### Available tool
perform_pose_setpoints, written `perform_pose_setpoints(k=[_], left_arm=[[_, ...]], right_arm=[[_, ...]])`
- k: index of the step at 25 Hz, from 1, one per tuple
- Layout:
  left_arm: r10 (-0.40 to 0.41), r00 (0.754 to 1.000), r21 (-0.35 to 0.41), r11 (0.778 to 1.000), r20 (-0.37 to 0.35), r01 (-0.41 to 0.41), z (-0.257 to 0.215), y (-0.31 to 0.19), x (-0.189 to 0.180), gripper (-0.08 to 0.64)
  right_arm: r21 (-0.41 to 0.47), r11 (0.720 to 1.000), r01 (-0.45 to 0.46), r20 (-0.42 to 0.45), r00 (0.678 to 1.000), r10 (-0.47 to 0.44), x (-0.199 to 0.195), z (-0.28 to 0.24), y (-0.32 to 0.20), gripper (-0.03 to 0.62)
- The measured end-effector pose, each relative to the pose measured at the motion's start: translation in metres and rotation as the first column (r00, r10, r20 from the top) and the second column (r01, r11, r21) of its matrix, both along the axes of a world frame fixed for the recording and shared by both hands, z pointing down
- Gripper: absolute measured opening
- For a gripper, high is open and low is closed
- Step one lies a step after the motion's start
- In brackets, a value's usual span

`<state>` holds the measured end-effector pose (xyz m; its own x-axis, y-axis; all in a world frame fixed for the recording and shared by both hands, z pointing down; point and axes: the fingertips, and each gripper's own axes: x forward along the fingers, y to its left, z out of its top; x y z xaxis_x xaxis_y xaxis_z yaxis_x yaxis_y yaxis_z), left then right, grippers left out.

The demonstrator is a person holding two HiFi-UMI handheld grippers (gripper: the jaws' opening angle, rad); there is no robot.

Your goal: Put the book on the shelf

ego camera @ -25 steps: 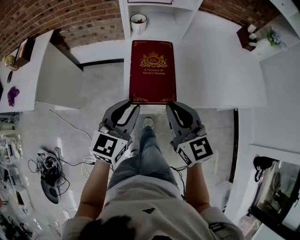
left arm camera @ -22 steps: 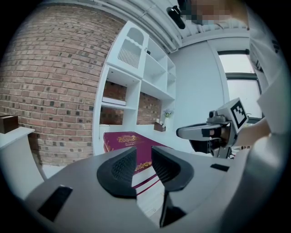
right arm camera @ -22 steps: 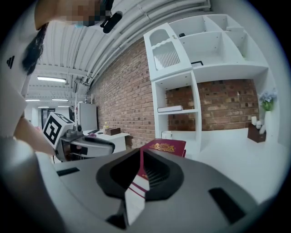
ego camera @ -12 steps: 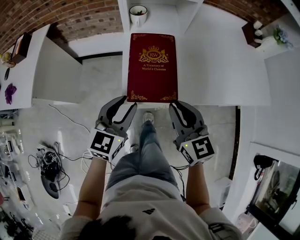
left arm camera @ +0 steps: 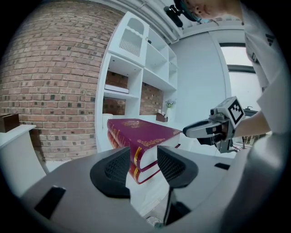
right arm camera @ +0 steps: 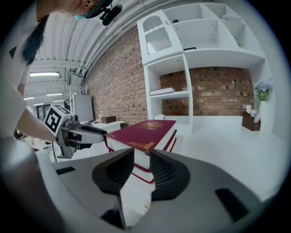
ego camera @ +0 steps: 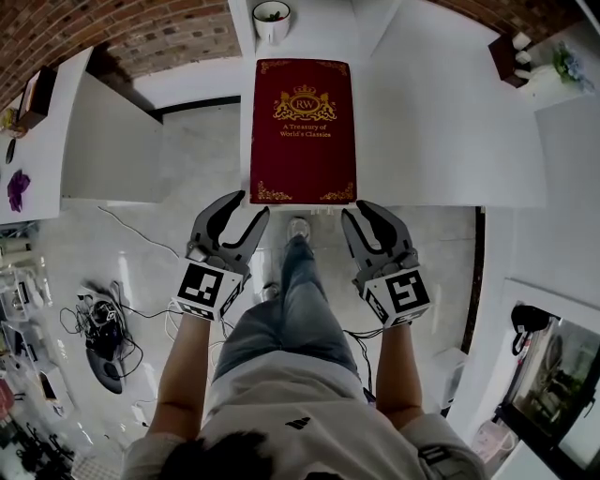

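A dark red book (ego camera: pixel 302 131) with gold print lies flat on the white surface (ego camera: pixel 441 141), its near edge at the surface's front edge. My left gripper (ego camera: pixel 246 208) hangs just short of the book's near left corner, its jaws opening with nothing between them. My right gripper (ego camera: pixel 361 212) sits off the near right corner, jaws also opening and empty. In the left gripper view the book (left arm camera: pixel 141 134) lies beyond my fingertips (left arm camera: pixel 143 157). The right gripper view shows the book (right arm camera: pixel 145 132) ahead of its jaws (right arm camera: pixel 142 159).
A white cup (ego camera: pixel 272 19) stands behind the book at the foot of the white shelf unit (right arm camera: pixel 182 59). A brick wall is behind. A dark box and flowers (ego camera: pixel 520 56) sit at the far right. Cables (ego camera: pixel 103 328) lie on the floor at left.
Both grippers have let go of the book's near corners and drawn back toward the person. Their jaws have spread. The book stays flat on the surface.
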<state>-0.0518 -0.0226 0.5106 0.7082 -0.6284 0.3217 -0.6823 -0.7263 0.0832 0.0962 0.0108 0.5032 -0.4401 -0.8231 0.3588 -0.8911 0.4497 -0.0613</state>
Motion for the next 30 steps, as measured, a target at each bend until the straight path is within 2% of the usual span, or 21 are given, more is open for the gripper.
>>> perform_pose_setpoints(k=[10, 21, 26, 30], left_arm=[[0.003, 1.000, -0.028, 1.000, 0.011, -0.002, 0.013, -0.004, 0.004, 0.187], [0.015, 1.000, -0.040, 0.999, 0.006, -0.015, 0.017, -0.010, 0.007, 0.189], [0.019, 1.000, -0.050, 0.999, 0.001, -0.019, 0.017, -0.010, 0.007, 0.190], [0.034, 0.999, -0.055, 0.998, 0.026, -0.032, 0.020, -0.010, 0.008, 0.203]], right_arm=[[-0.036, 0.999, 0.007, -0.011, 1.000, -0.007, 0.005, 0.019, -0.007, 0.124], [-0.050, 0.996, 0.071, -0.015, 0.997, -0.072, -0.006, 0.026, -0.018, 0.150], [-0.052, 0.991, 0.121, -0.043, 0.991, -0.124, -0.013, 0.030, -0.022, 0.172], [-0.056, 0.989, 0.137, -0.039, 0.990, -0.139, -0.013, 0.030, -0.023, 0.183]])
